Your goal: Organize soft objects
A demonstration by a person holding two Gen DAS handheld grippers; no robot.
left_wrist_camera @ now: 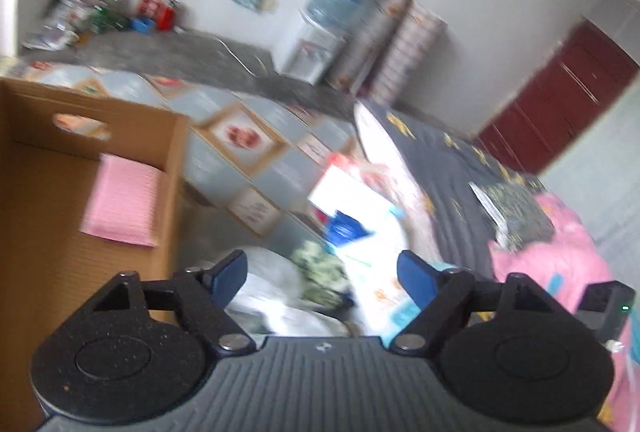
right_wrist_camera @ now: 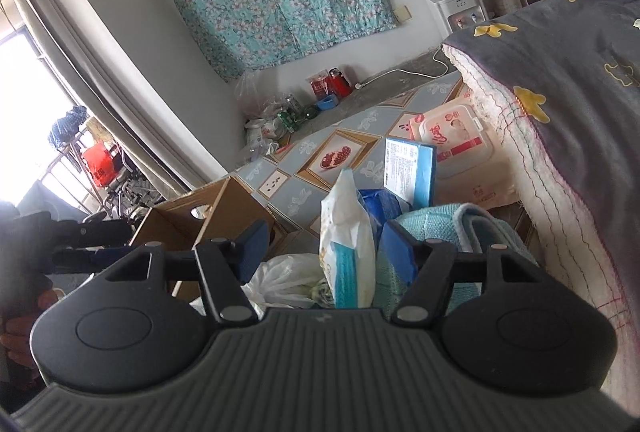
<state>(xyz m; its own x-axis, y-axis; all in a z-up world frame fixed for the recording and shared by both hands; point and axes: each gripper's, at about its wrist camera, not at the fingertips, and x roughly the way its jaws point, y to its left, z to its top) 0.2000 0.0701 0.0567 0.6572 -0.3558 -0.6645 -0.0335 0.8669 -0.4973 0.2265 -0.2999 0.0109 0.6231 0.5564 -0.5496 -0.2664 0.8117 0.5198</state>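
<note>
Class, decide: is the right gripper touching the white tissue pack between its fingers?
Cannot tell. In the right wrist view the tissue pack stands between the open right gripper fingers, close against one pad; contact is unclear.

A pink cloth (left_wrist_camera: 122, 206) is seen in the brown cardboard box (left_wrist_camera: 48, 264) left of the left tool (left_wrist_camera: 322, 278). Ahead of the right tool (right_wrist_camera: 318, 246), a white-and-teal pack (right_wrist_camera: 348, 244) is shown beside a teal knitted towel (right_wrist_camera: 436, 222). Yellow flowers pattern the grey blanket (right_wrist_camera: 580, 72).

No label can be read: the pink wipes pack (right_wrist_camera: 456, 140) bears red script (too blurred to make out).
</note>
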